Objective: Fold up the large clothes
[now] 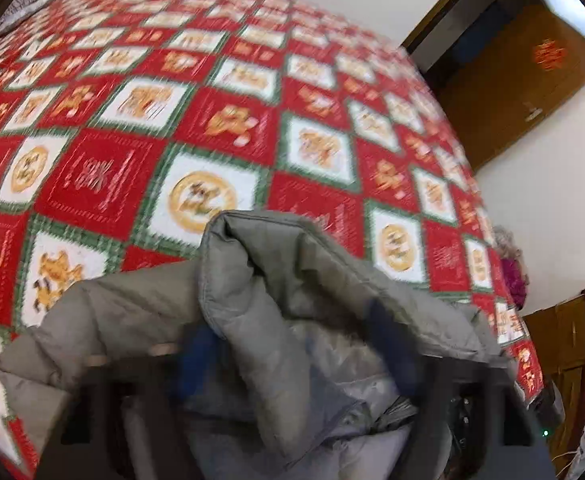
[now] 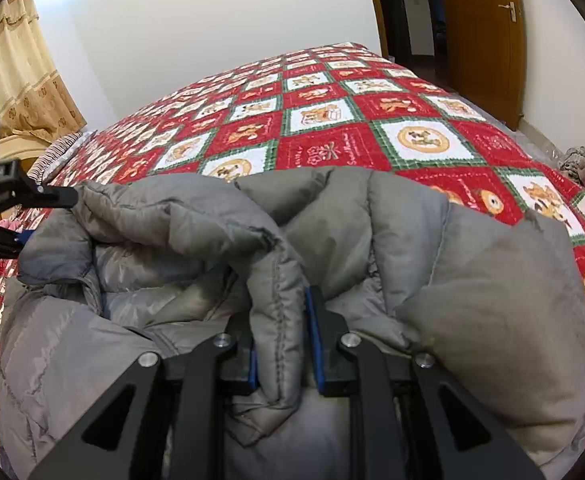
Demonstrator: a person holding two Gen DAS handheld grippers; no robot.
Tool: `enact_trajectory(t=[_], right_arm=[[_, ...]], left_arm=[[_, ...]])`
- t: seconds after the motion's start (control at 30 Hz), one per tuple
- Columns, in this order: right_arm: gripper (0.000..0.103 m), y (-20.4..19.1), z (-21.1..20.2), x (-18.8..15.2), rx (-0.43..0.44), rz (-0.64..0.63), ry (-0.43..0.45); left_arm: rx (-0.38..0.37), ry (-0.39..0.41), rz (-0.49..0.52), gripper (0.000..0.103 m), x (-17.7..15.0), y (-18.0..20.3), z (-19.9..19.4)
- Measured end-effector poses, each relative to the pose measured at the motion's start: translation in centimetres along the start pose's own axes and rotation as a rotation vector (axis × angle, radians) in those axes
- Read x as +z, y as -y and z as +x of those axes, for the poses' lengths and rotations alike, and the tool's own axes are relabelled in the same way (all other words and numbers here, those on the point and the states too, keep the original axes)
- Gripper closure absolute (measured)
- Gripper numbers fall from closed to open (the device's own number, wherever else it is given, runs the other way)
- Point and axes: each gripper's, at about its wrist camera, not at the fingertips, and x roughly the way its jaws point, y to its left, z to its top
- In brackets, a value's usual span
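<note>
A grey padded down jacket lies bunched at the near edge of a bed with a red, white and green patchwork quilt. My right gripper is shut on a stitched edge fold of the jacket between its blue pads. The left gripper shows at the left of the right wrist view, clamped on the jacket's far-left edge. In the blurred left wrist view the jacket is bunched between the left gripper and its blue pads; the quilt spreads beyond.
A wooden door stands open at the back right. A beige curtain hangs at the left. A pile of clothes lies beside the bed on the right. Wooden furniture stands right of the bed.
</note>
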Motion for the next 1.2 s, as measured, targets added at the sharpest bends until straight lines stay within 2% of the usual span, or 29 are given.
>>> enact_trajectory(t=[0.03,0.1,0.13,0.23,0.3,0.33,0.4,0.47,0.53,0.57,0.63,0.77,0.87,0.93,1.0,1.03,1.07,1.13,1.2], right_arm=[[0.083,0.1,0.0,0.0,0.006,0.007,0.001],[0.083,0.4,-0.1,0.0,0.017,0.019,0.002],[0.083,0.4,0.0,0.0,0.020,0.022,0.002],[0.083,0.6,-0.1,0.0,0.028,0.030,0.003],[0.083,0.5,0.0,0.0,0.024,0.027,0.002],[0.083,0.4,0.0,0.1,0.021,0.024,0.001],[0.082,0.3,0.0,0.1,0.016,0.018,-0.002],[0.080,0.2,0.1,0.3,0.015,0.015,-0.015],[0.072,0.6,-1.3,0.6,0.009,0.023,-0.023],[0.060,0.8,-2.6,0.6,-0.004,0.039,0.016],[0.046,0.7,-5.5,0.5,-0.047,0.047,0.110],[0.053,-4.1,-8.0,3.4,-0.154,-0.025,0.205],[0.054,-6.5,-7.4,6.5,-0.188,-0.018,0.189],[0.054,-6.2,-6.9,7.6,-0.199,-0.014,0.155],[0.055,-4.9,-6.9,7.3,-0.251,-0.038,0.131],[0.055,-3.9,-7.3,7.0,-0.303,-0.041,0.140],[0.057,-3.1,-8.1,6.5,-0.321,-0.035,0.167],[0.066,-2.7,-8.9,6.8,-0.269,-0.026,0.198],[0.067,-4.4,-8.3,8.0,-0.216,-0.045,0.184]], left_arm=[[-0.021,0.006,0.029,0.088,-0.4,0.4,-0.2],[-0.028,0.043,0.067,0.092,-1.1,0.9,-0.6],[-0.006,0.081,0.092,0.095,-1.5,0.9,-0.7],[0.113,0.154,0.161,0.097,-3.3,0.2,-0.5],[0.166,0.148,0.142,0.097,-4.7,-1.6,0.8],[0.143,0.135,0.091,0.097,-5.4,-3.3,1.7],[0.019,0.197,-0.005,0.097,-6.4,-5.9,1.6],[-0.048,0.230,-0.087,0.097,-6.9,-7.6,1.5],[-0.052,0.239,-0.099,0.097,-6.9,-7.8,1.4],[-0.053,0.249,-0.101,0.097,-7.0,-8.0,1.3],[-0.058,0.262,-0.104,0.097,-7.0,-7.9,1.3],[-0.033,0.284,-0.104,0.097,-7.3,-7.8,1.2],[-0.044,0.284,-0.123,0.097,-7.4,-8.2,1.3],[-0.059,0.283,-0.135,0.097,-7.4,-8.6,1.4],[-0.067,0.282,-0.140,0.097,-7.4,-8.7,1.4],[-0.067,0.282,-0.139,0.097,-7.4,-8.7,1.5],[-0.065,0.283,-0.137,0.097,-7.4,-8.6,1.5],[-0.063,0.285,-0.137,0.097,-7.5,-8.6,1.5],[-0.056,0.287,-0.132,0.097,-7.6,-8.4,1.4]])
